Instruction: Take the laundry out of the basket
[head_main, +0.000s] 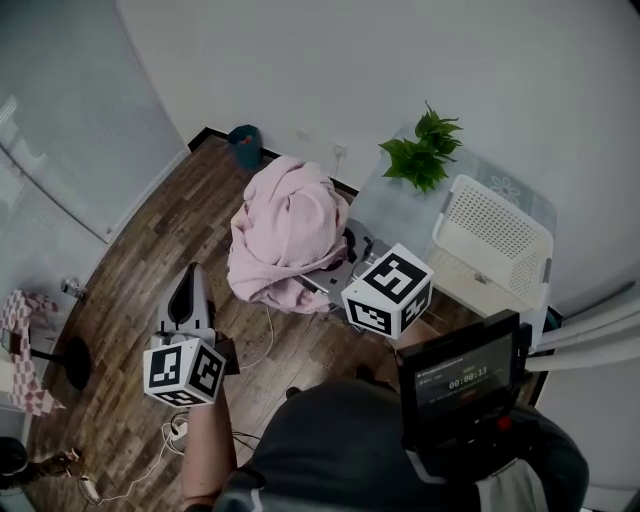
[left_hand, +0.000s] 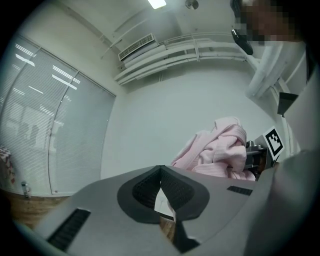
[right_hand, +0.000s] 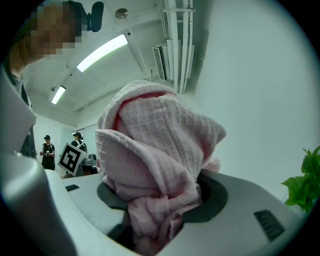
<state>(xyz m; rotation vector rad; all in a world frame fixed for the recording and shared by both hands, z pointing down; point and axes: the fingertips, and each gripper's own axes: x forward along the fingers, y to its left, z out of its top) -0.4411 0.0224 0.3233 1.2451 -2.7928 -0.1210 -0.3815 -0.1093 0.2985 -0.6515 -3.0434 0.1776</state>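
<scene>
A large pink waffle-weave garment (head_main: 288, 232) hangs bunched in the air above the wooden floor, left of the white slatted laundry basket (head_main: 497, 238). My right gripper (head_main: 340, 268) is shut on it. In the right gripper view the pink cloth (right_hand: 160, 150) fills the space between the jaws and piles up over them, with my right gripper (right_hand: 160, 196) clamped on its folds. My left gripper (head_main: 190, 288) is lower left, apart from the cloth. In its own view the left gripper (left_hand: 160, 172) points level with its tips together and nothing in them. The pink garment (left_hand: 220, 150) shows to its right.
The basket stands on a glass table (head_main: 385, 205) beside a green plant (head_main: 422, 148). A teal bin (head_main: 244, 140) sits by the wall. Cables (head_main: 170, 435) lie on the floor at lower left near a round black base (head_main: 75, 362). Two people (right_hand: 47, 150) stand far off.
</scene>
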